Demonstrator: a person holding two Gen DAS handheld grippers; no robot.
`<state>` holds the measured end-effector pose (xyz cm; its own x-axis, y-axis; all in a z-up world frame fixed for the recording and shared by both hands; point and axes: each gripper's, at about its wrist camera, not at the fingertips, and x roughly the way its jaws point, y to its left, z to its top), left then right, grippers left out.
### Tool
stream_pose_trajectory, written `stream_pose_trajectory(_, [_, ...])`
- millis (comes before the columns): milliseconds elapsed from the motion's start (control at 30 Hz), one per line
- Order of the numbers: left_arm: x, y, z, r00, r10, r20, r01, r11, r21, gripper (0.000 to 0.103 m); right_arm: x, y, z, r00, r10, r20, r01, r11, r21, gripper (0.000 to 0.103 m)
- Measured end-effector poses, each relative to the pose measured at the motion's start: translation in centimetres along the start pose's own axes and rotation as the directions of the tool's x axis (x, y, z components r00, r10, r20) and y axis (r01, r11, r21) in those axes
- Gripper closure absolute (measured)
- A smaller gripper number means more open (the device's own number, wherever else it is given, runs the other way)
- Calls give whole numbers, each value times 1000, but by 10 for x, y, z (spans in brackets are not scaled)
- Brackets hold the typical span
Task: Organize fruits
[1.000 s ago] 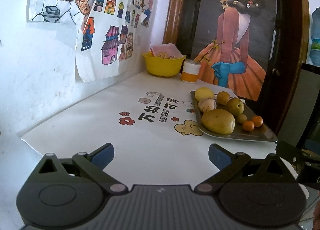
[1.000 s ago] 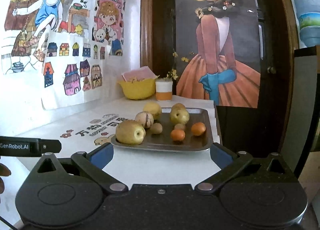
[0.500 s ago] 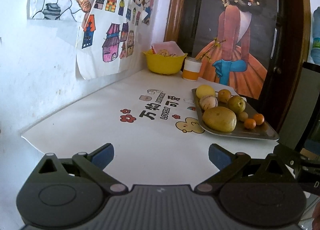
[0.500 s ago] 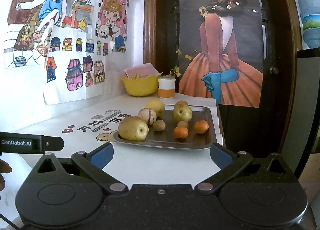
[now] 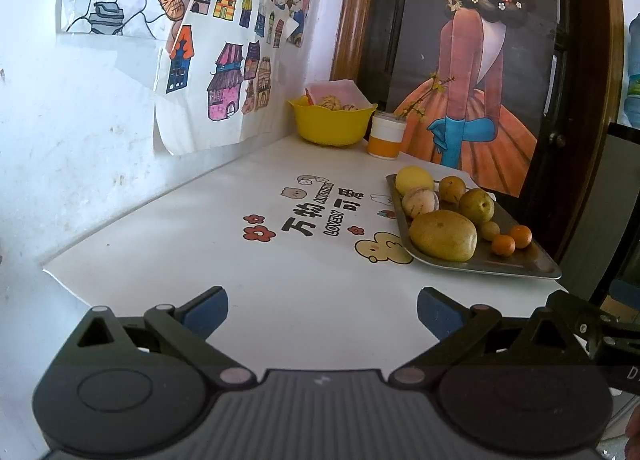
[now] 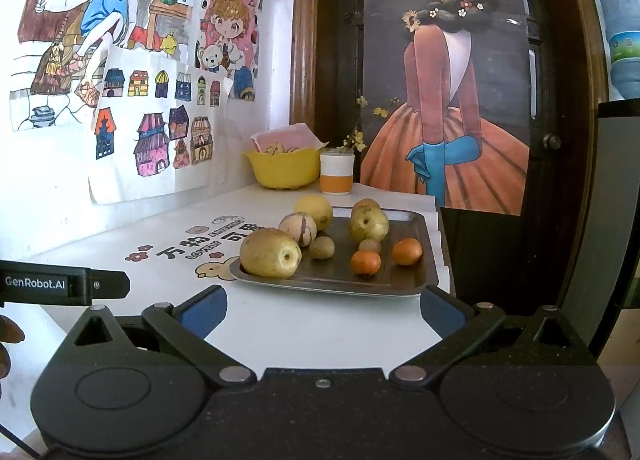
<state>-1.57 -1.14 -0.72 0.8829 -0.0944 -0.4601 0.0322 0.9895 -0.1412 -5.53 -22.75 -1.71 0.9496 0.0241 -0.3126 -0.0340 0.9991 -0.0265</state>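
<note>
both claws released, right claw [image 6: 323, 310] facing flat steel tray [image 6: 400, 288]; go for big yellow-green pear [image 6: 271, 253] at 10 o'clock, squeeze gently, mind neighbours; left claw [image 5: 322, 310] idle over white bench [image 5: 280, 292]

On the white table [image 5: 280, 292] you can read large black characters "万物" and "可爱", with "LOVELY" printed small between them, among cartoon flowers and bears. A smaller arched word above them is too blurred for you to read. In your right wrist view, the black bar [image 6: 64, 283] at the left edge reads "GenRobot.AI". The pink wall drawing [image 6: 234, 19] carries "MORNING" across its top, partly cut off.
</note>
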Motion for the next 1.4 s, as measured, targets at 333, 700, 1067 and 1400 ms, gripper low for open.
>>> stream_pose_trajectory(333, [0,0,0,1000,2,0,-2,1000,0,0,0,0,0,1000,0,0,0,1000,0,1])
stream_pose_trajectory(700, [0,0,0,1000,2,0,-2,1000,1,0,0,0,0,1000,0,0,0,1000,-1,1])
stream_pose_trajectory(1067, [0,0,0,1000,2,-1,-2,1000,1,0,0,1,0,1000,0,-2,0,1000,-1,1])
stream_pose_trajectory(1400, [-5,-4,2,1000,7,16,-7,1000,24,0,0,1,0,1000,1,-3,-1,1000,-3,1])
